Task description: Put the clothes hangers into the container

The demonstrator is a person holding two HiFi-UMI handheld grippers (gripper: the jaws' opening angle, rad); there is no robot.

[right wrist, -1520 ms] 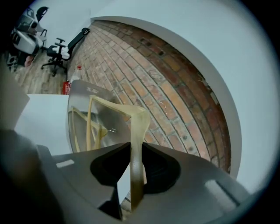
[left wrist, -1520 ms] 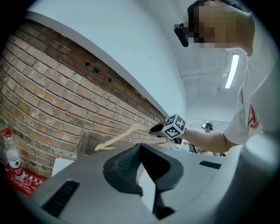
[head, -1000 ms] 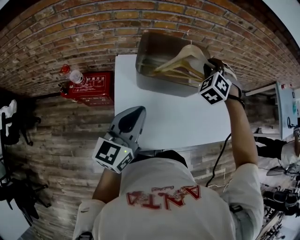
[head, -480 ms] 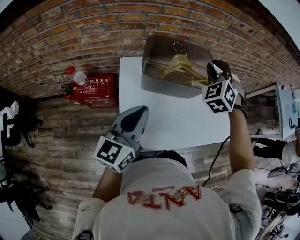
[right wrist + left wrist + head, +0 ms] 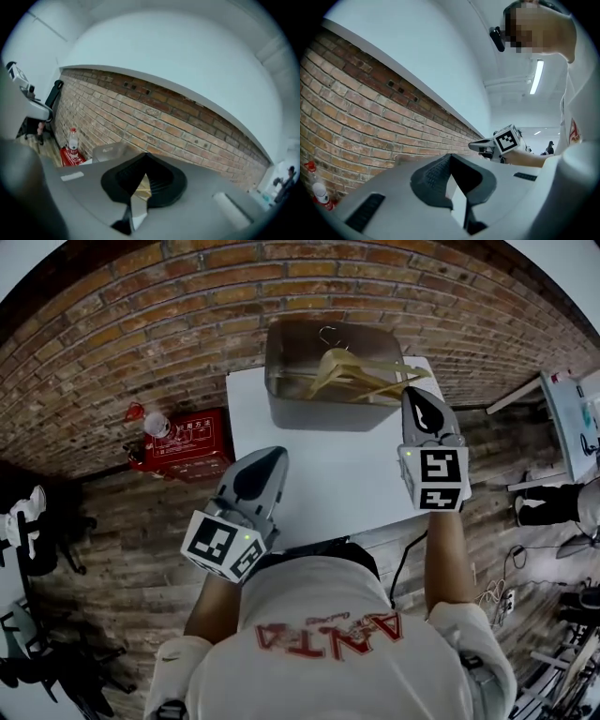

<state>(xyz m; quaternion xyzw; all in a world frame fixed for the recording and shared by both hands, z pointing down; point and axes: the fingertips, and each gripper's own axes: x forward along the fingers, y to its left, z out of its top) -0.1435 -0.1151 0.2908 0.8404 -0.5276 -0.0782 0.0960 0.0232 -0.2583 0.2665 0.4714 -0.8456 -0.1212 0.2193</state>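
A brick wall backs a white table (image 5: 319,474), and at its far edge stands the grey container (image 5: 278,401). The wooden clothes hangers (image 5: 361,376) lie piled in it. One arm sticks out past the right rim and a wire hook stands up.

The right gripper (image 5: 419,397) hangs just beside that jutting arm. Its claw has just been closing and is now pressed together with nothing in it. The left gripper (image 5: 274,456) waits over the near table, its claw likewise together and empty.

To finish well, the right gripper should back off without snagging the overhanging arm, or nudge it inside with the closed tip.

The container's bottom is hidden, and I count perhaps three hangers. The tangle is too dense to be sure.
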